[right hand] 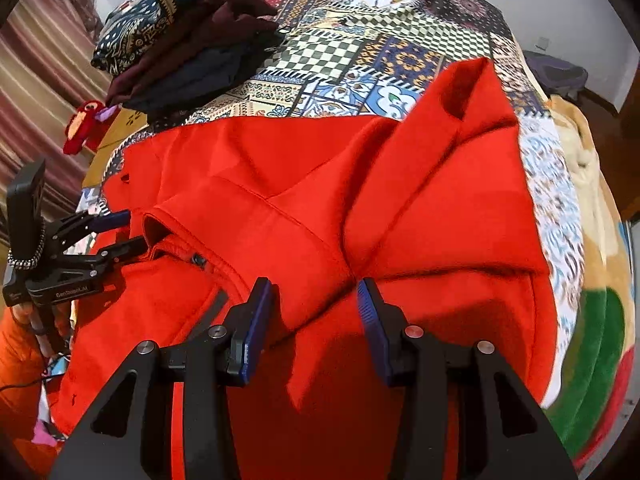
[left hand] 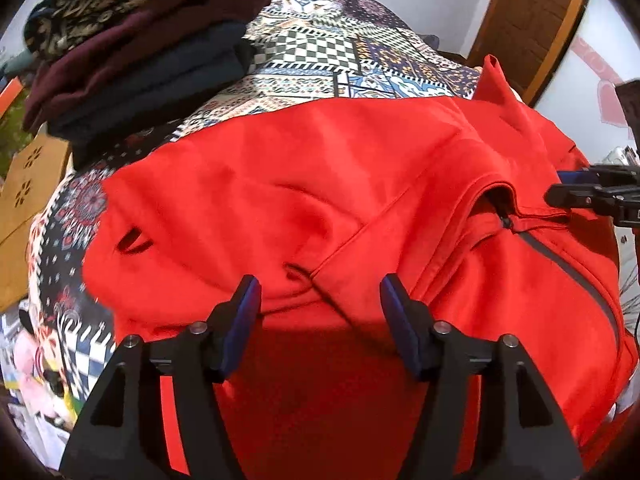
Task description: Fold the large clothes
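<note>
A large red zip jacket [left hand: 304, 184] lies spread on a patterned bedspread [left hand: 320, 52], with its sleeves folded inward; it also fills the right wrist view [right hand: 320, 200]. My left gripper [left hand: 320, 292] is open, its jaws wide apart just above the jacket's near part, holding nothing. My right gripper [right hand: 316, 296] is open too, hovering over a fold where a sleeve meets the body. In the right wrist view the left gripper [right hand: 128, 232] shows at the left by the collar and zip. In the left wrist view the right gripper [left hand: 560, 188] shows at the right edge.
A stack of folded dark clothes [left hand: 136, 48] sits at the far left of the bed, also in the right wrist view [right hand: 188, 40]. A small red toy [right hand: 84, 124] lies at the bed's left edge. A wooden door [left hand: 528, 12] stands at the far right.
</note>
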A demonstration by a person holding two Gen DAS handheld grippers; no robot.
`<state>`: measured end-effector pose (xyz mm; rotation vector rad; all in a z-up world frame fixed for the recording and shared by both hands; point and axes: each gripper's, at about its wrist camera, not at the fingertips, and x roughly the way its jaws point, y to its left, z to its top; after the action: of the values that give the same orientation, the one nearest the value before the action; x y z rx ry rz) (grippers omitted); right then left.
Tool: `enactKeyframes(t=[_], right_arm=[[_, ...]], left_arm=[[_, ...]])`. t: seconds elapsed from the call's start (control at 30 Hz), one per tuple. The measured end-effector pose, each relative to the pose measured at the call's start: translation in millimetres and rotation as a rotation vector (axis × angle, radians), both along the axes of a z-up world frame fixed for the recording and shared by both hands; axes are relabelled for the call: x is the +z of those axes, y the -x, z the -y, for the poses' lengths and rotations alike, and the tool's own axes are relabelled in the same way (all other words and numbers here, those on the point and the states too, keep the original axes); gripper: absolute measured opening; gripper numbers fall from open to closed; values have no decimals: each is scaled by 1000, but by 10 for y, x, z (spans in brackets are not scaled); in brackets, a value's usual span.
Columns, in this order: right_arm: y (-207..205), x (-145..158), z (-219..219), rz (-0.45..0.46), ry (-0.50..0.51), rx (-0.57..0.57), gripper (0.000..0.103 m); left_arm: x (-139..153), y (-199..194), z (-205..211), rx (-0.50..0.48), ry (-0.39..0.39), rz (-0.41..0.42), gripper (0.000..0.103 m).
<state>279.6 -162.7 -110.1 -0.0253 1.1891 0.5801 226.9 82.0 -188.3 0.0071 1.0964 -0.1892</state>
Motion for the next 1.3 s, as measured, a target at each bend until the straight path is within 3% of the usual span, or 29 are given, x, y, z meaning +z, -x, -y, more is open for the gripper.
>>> enactKeyframes(t=[0.17, 0.3, 0.37, 0.43, 0.53, 0.7, 0.9, 1.0, 1.1, 1.13, 1.2, 1.23, 1.3], right_arm=[[-62, 215, 209, 46, -6, -87, 41], [-234, 375, 390, 86, -16, -176, 43], [-326, 413, 441, 101, -13, -223, 62], [-446, 438, 495, 111, -17, -275, 70], [-640, 393, 516, 76, -35, -303, 71], [-1049, 88, 606, -17, -56, -343, 71], [-1337, -267, 669, -133, -65, -379, 71], [-1356, -319, 656, -126, -96, -352, 73], [-1369, -339, 649, -116, -109, -341, 73], [-1372, -345, 645, -110, -105, -340, 67], [-1373, -362, 629, -111, -90, -329, 45], [-1379, -376, 622, -121, -95, -322, 29], [-1335, -374, 628, -120, -122, -314, 20]], left_arm=[[171, 49, -134, 41, -47, 32, 62], [410, 18, -411, 147, -58, 108, 62], [483, -15, -640, 233, -24, 127, 64], [491, -78, -871, 314, -4, 127, 66], [412, -179, -1176, 413, 37, 96, 66], [127, -325, -1496, 485, 178, 21, 66], [-284, -501, -1523, 495, 333, -83, 66], [-367, -536, -1468, 504, 369, -77, 75], [-373, -587, -1377, 474, 386, -82, 76], [-374, -607, -1343, 467, 386, -84, 77], [-362, -626, -1296, 458, 371, -79, 75], [-353, -629, -1307, 457, 373, -76, 72], [-307, -613, -1281, 458, 360, -66, 51]])
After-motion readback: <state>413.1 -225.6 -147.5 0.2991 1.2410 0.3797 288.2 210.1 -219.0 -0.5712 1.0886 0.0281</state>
